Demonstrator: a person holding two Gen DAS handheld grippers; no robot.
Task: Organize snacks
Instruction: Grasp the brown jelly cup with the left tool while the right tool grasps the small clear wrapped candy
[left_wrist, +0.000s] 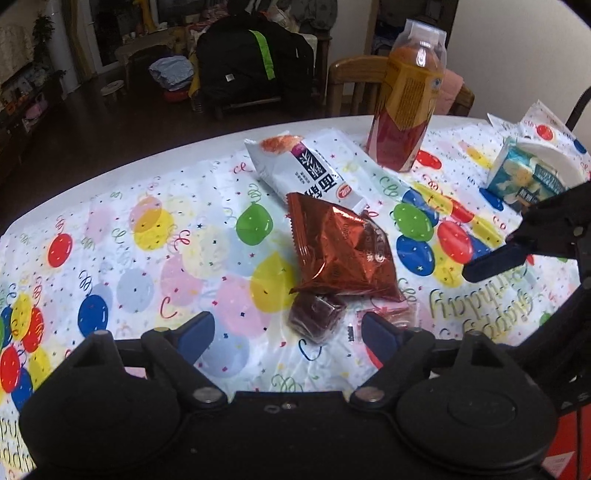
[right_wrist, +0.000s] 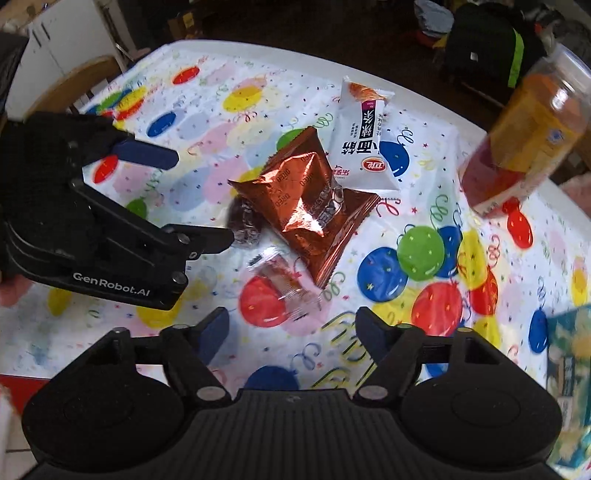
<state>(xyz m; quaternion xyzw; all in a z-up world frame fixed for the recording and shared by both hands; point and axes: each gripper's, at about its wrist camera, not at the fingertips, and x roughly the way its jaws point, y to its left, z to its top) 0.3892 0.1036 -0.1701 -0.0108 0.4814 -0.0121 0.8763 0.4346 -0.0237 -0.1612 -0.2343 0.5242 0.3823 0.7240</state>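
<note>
Left gripper (left_wrist: 288, 332): fingers apart, empty; dark snack (left_wrist: 316, 317) lies between the tips, frame centre. Red bag (left_wrist: 341, 251) just above it on tabletop (left_wrist: 147, 258). Right gripper (right_wrist: 291, 328): fingers apart, empty, wrapped candy (right_wrist: 284, 284) just ahead.

Glossy crinkled foil on the copper-red snack bag (left_wrist: 341, 245), throwing bright highlights. Smooth, slightly shiny white plastic film on the long snack packet (left_wrist: 303, 170). Clear, wrinkled cellophane round the small candy (right_wrist: 284, 284) and round the dark cake piece (left_wrist: 316, 317). Transparent hard plastic on the tall bottle (left_wrist: 408, 96), with a glossy printed label. Thin, sheeny plastic sheet printed with balloons over the bench (left_wrist: 155, 258). Matt black plastic on both gripper bodies, dull blue pads on the fingers (left_wrist: 195, 334), small metal pins at the joints. Varnished wood on the chair (left_wrist: 354, 85)
</note>
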